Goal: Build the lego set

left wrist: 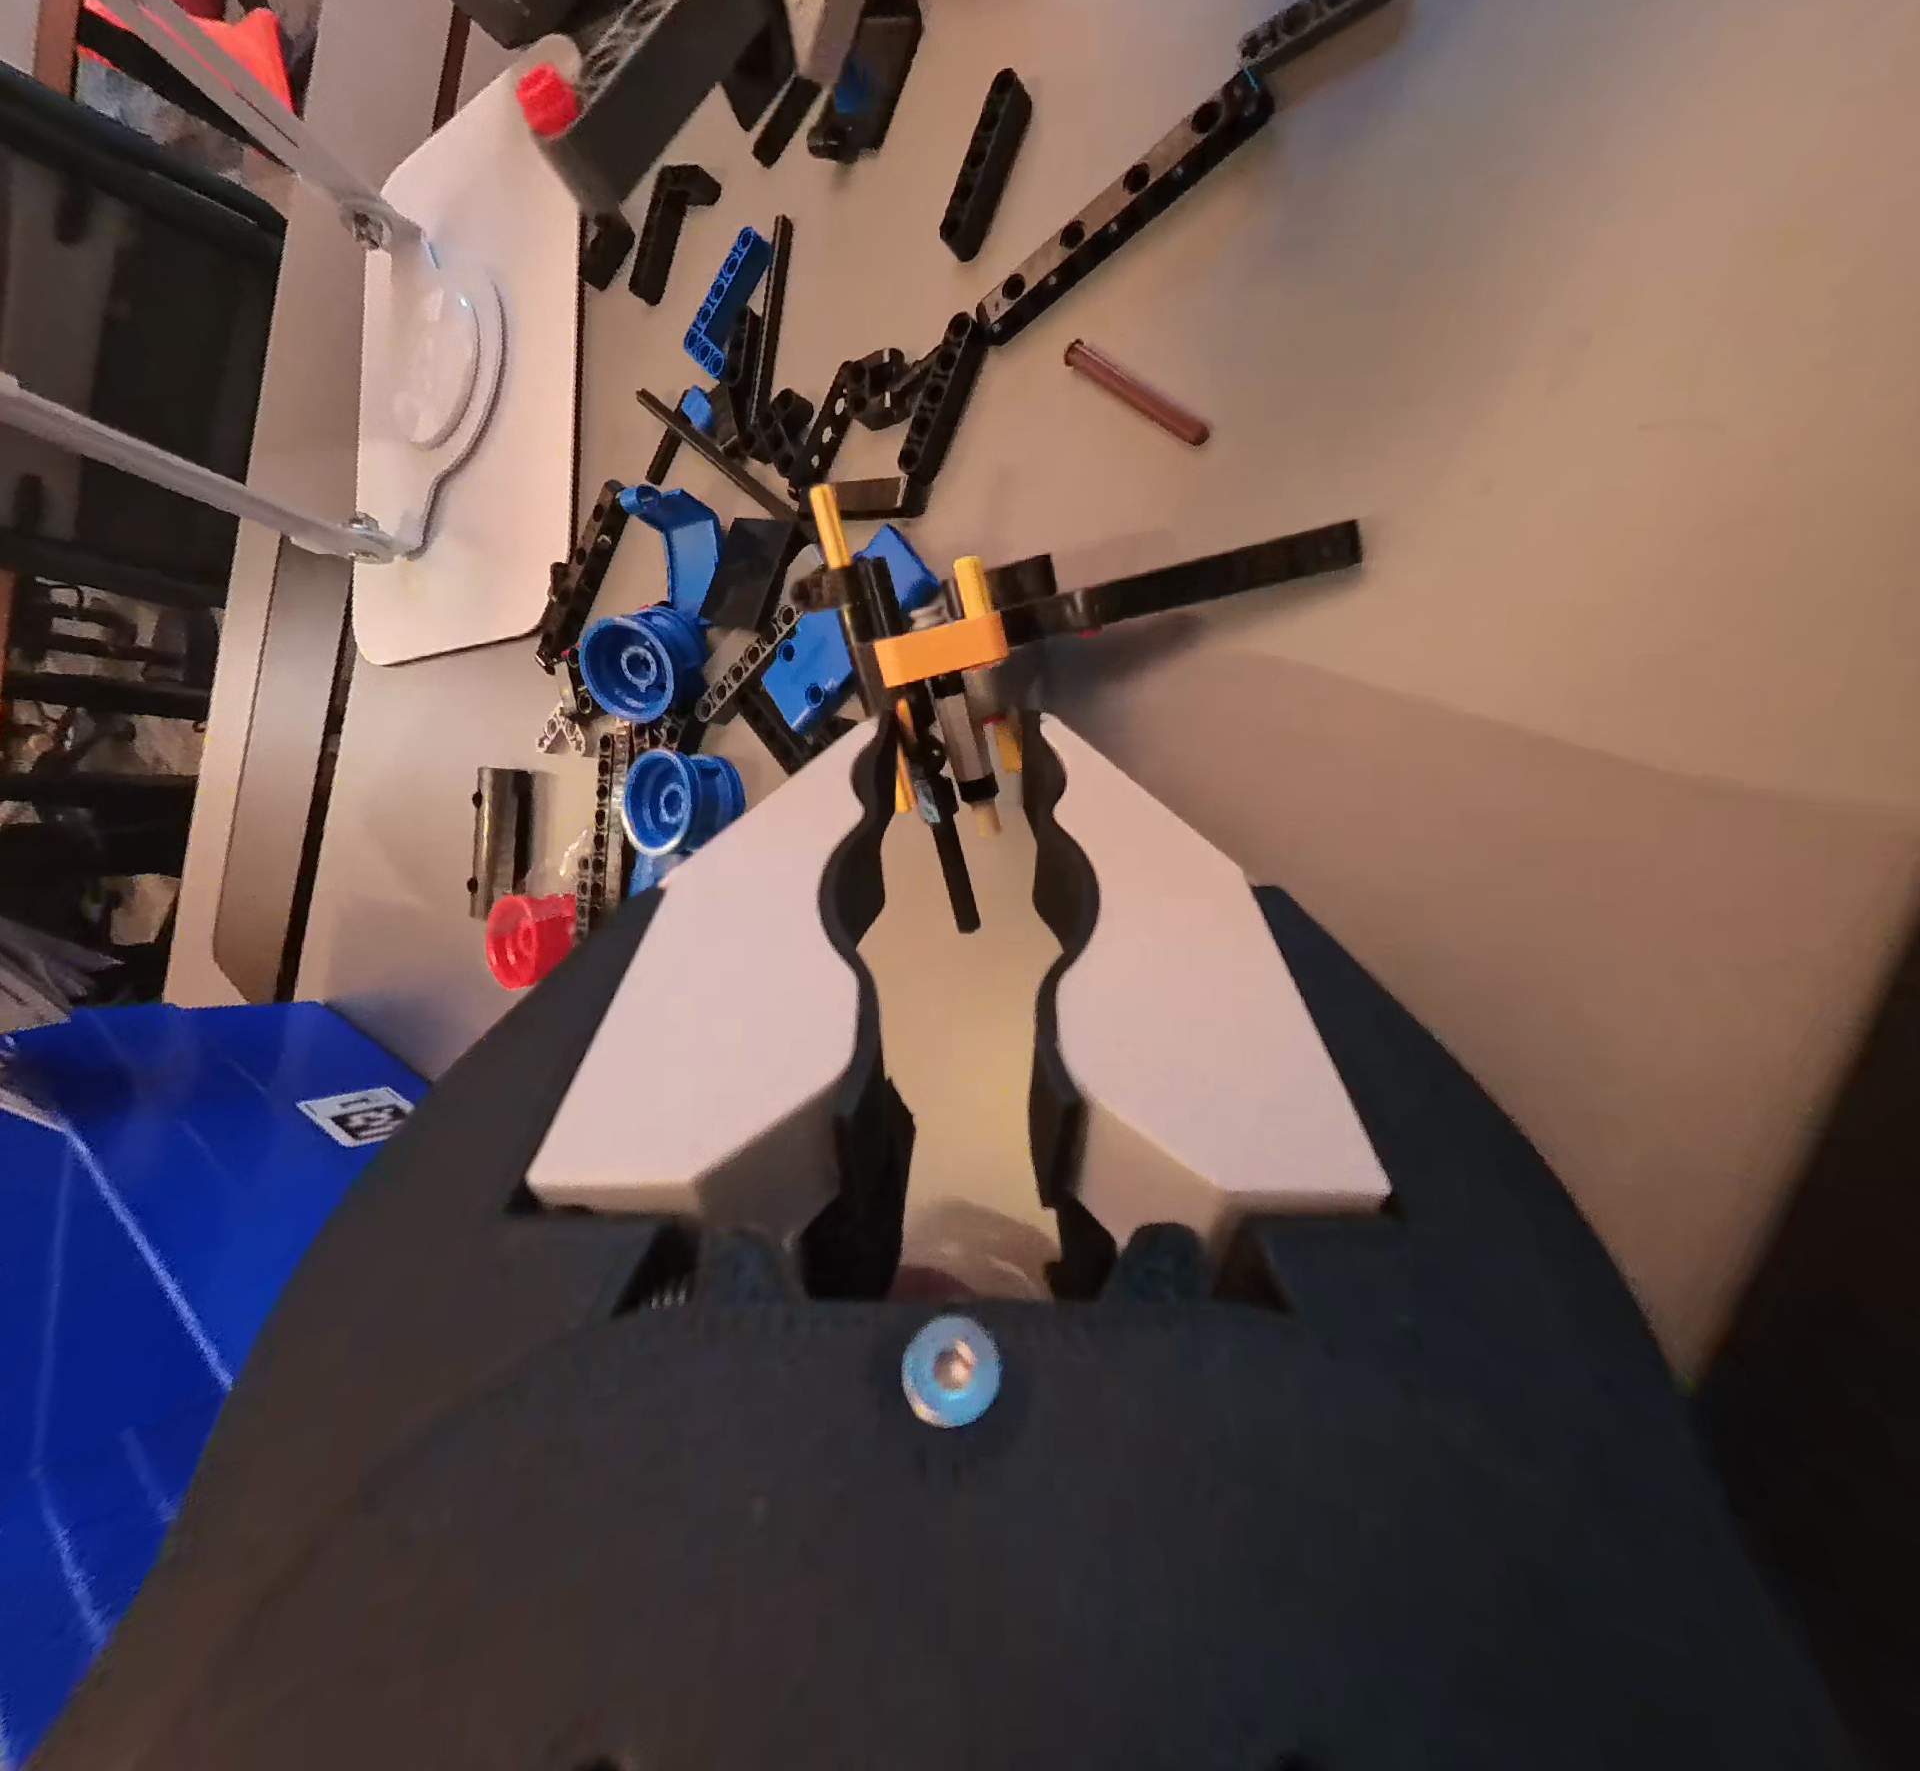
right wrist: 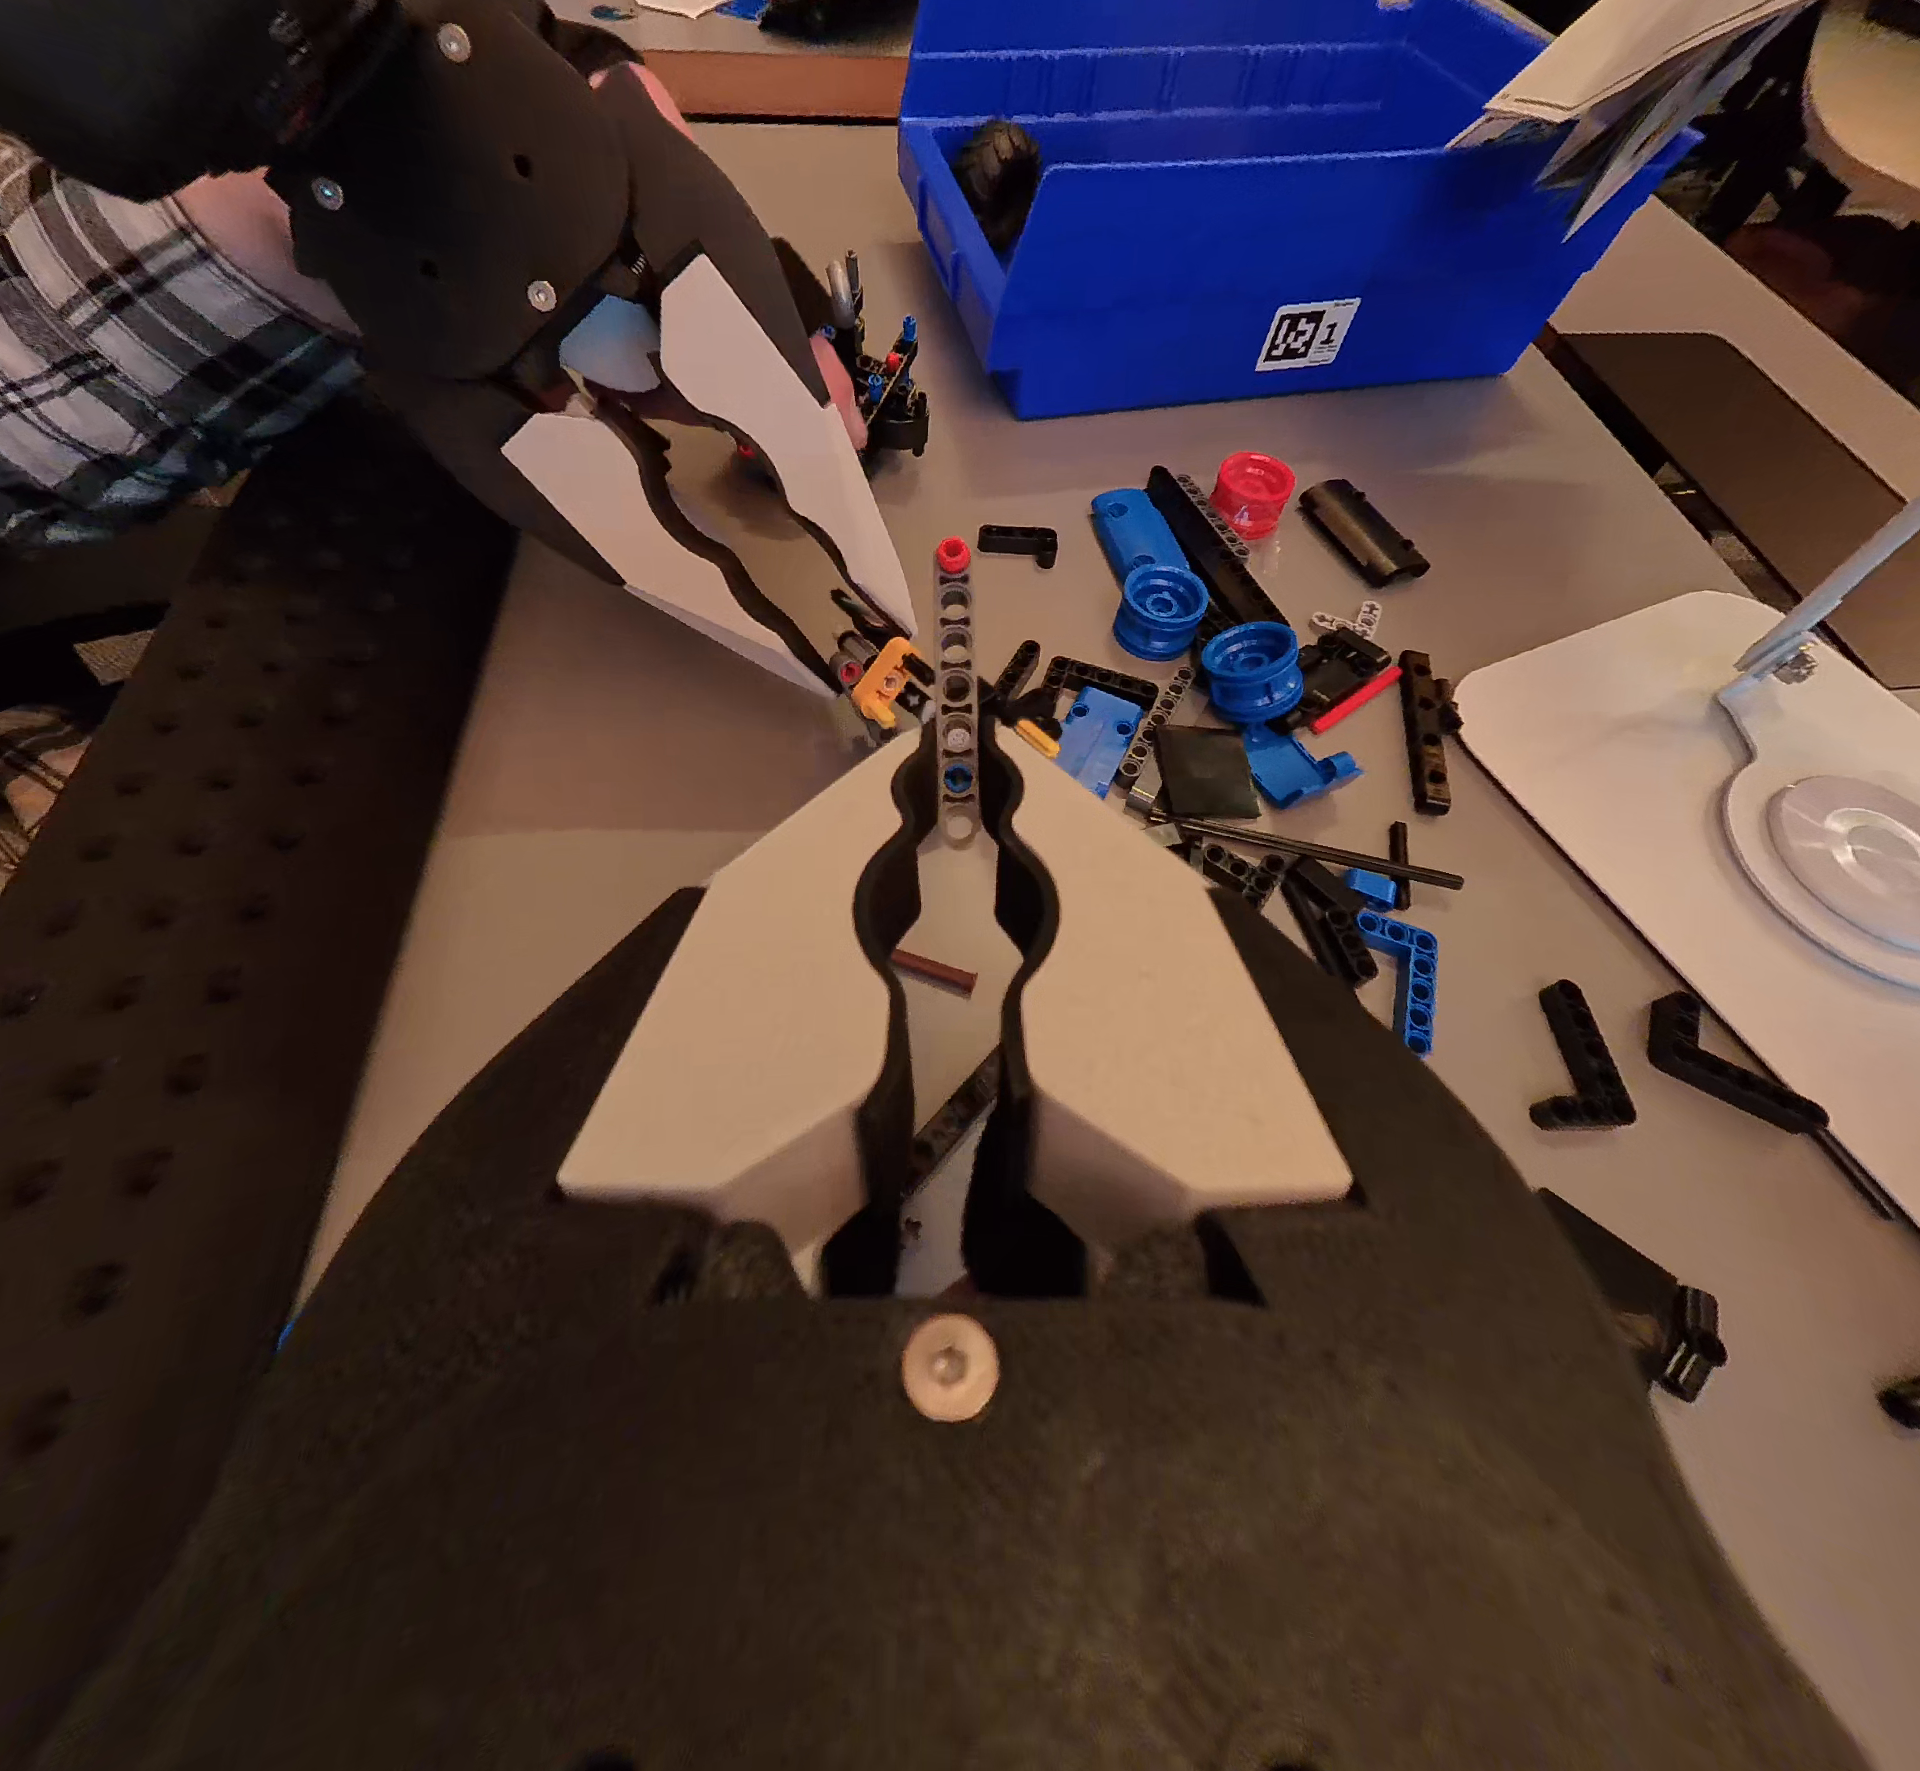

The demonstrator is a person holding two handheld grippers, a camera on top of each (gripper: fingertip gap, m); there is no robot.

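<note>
In the right wrist view we see our right hand-held gripper (right wrist: 956,786) nearly closed, its fingertips pinching one end of a grey beam (right wrist: 955,682) that carries a red pin (right wrist: 952,554) at its far end. A brown axle (right wrist: 935,971) lies on the counter (right wrist: 623,734) beneath the fingers. Our left hand-held gripper (left wrist: 951,734) is narrowly parted and clamps a small assembly (left wrist: 925,651) with an orange connector and yellow axles, held just beside the beam. Beyond, toward the middle of the counter, we see loose parts: two blue wheels (right wrist: 1205,641), a red wheel (right wrist: 1254,493), black beams and blue panels. A blue bin (right wrist: 1226,194) stands farther back, near the far edge, with a black tyre (right wrist: 997,173) inside.
</note>
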